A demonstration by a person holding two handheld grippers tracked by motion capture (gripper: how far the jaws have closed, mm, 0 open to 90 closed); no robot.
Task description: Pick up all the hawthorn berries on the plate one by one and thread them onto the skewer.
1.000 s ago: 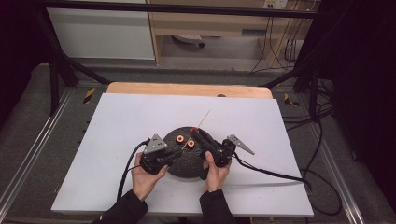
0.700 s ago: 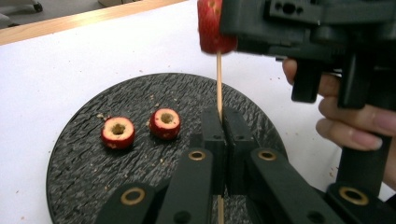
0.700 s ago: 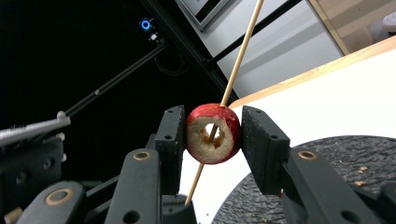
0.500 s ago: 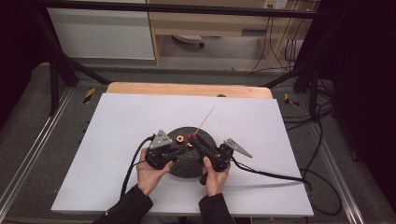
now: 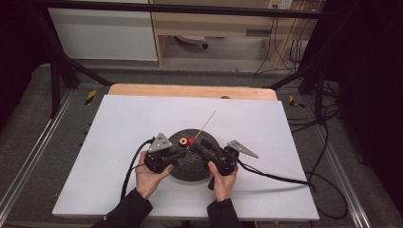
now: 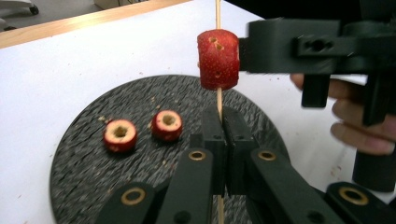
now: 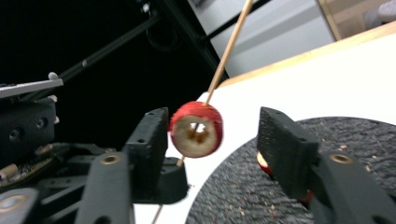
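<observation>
Looks like a lab / test rig, not a kitchen. White board (image 5: 119,156) laid over a wood bench (image 5: 190,90), w/ black metal frame bars (image 5: 180,8) overhead and angled struts (image 5: 71,71) at the sides. Grey mat floor w/ metal rails (image 5: 33,156), hazard tape (image 5: 90,96) at corners. Loose cables (image 5: 328,128) trail off the right; more hang at the back near a wall socket (image 5: 280,4). White cabinet (image 5: 102,33) and wood shelf unit (image 5: 214,23) behind. Dark surrounds.

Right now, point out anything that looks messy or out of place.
Little stands out. Small crumbs lie scattered on the dark round plate around the two loose fruit pieces. The third piece sits neatly on the skewer.
</observation>
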